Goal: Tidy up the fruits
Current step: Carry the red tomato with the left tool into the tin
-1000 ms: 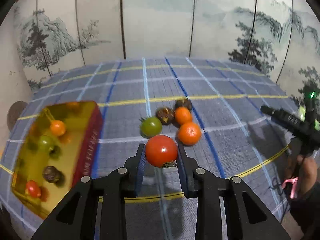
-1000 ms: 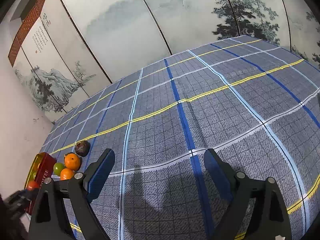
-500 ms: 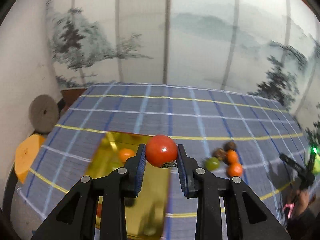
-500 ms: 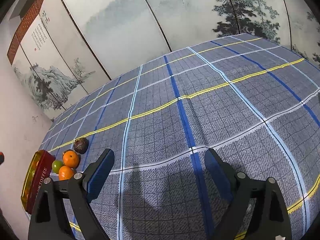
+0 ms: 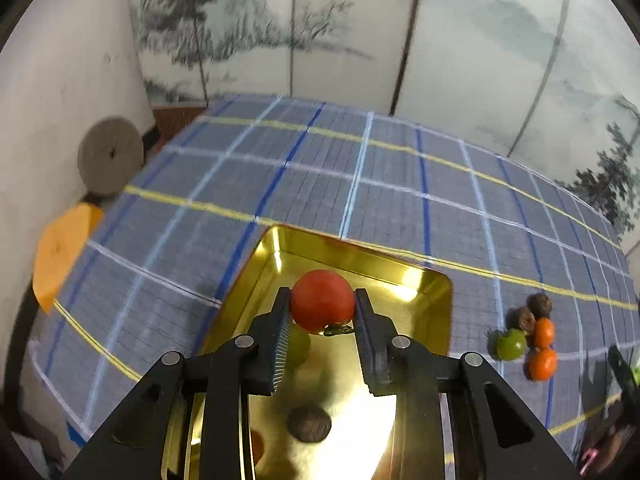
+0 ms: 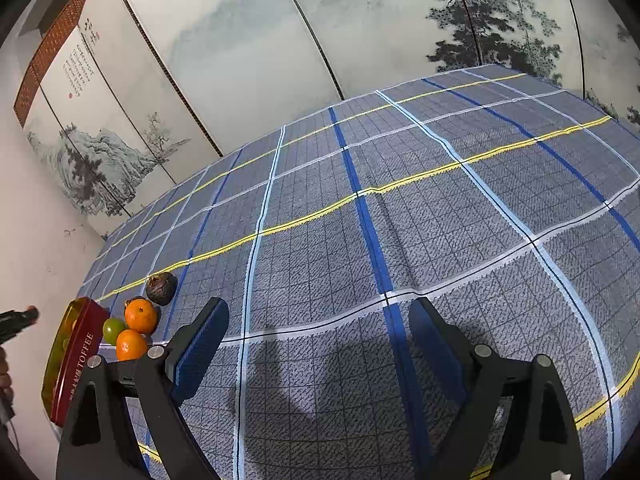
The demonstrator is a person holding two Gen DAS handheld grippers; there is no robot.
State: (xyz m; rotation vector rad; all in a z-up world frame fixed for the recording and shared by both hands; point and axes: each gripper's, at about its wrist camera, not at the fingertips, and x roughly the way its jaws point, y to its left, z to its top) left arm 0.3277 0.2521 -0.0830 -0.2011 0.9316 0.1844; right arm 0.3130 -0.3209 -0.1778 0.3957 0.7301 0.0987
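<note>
left gripper [image 5: 322, 312] jaws clamped, right gripper [image 6: 318, 330] jaws wide

Cloth [image 6: 460, 240] right of fruit cluster [image 6: 138, 322] lies bare; tin [image 5: 400, 264] apparently holds 3 fruits.

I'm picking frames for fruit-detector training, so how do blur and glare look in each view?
Left wrist view: the backdrop and cloth are motion-smeared, the red tomato in the left gripper stays sharp, and strong glare washes out the gold tin floor. Right wrist view: sharp and evenly lit, with soft shadows under the open right gripper.

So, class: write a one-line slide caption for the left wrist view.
Left tool holds a red tomato above the gold tin.
</note>
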